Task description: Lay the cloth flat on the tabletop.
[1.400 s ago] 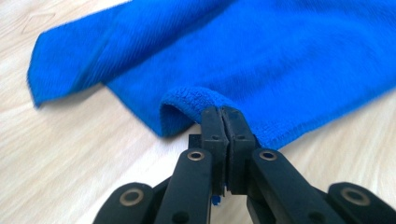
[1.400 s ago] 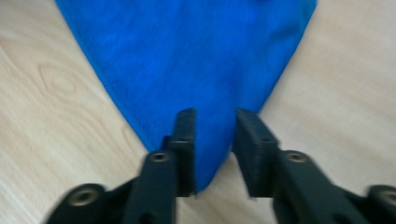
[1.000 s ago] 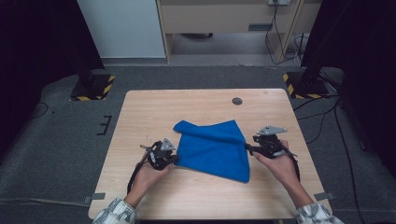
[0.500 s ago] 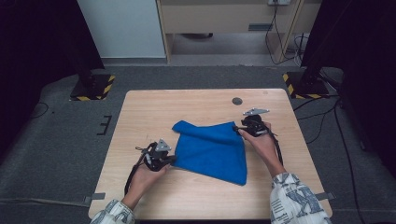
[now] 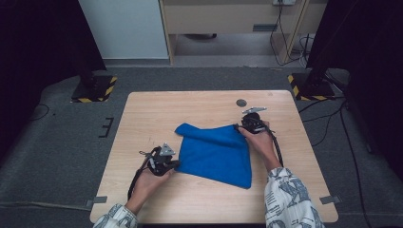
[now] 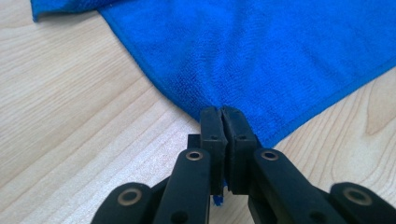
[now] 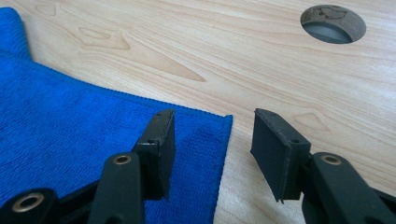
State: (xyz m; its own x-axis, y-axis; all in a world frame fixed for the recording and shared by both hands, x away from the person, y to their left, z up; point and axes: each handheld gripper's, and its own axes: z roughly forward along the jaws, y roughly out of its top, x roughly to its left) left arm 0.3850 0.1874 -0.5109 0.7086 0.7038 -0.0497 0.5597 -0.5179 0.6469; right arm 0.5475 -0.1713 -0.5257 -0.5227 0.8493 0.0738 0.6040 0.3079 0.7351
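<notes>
Cloth, blue, lies spread near the middle of the wooden table, one corner reaching toward the near edge, another folded over at its far left.

Left gripper sits at the cloth's left corner, toward the near left part of the table. In the left gripper view its jaws are pressed together with the corner of the cloth pinched between them; a scrap of blue pokes out below the pads.

Right gripper is at the cloth's far right corner. In the right gripper view its jaws stand half apart and have just been closing; the cloth's corner lies between them, one pad over the fabric, the other over bare wood. Pads not pressing.

Round hole in the table beyond the right gripper, toward the far edge.
</notes>
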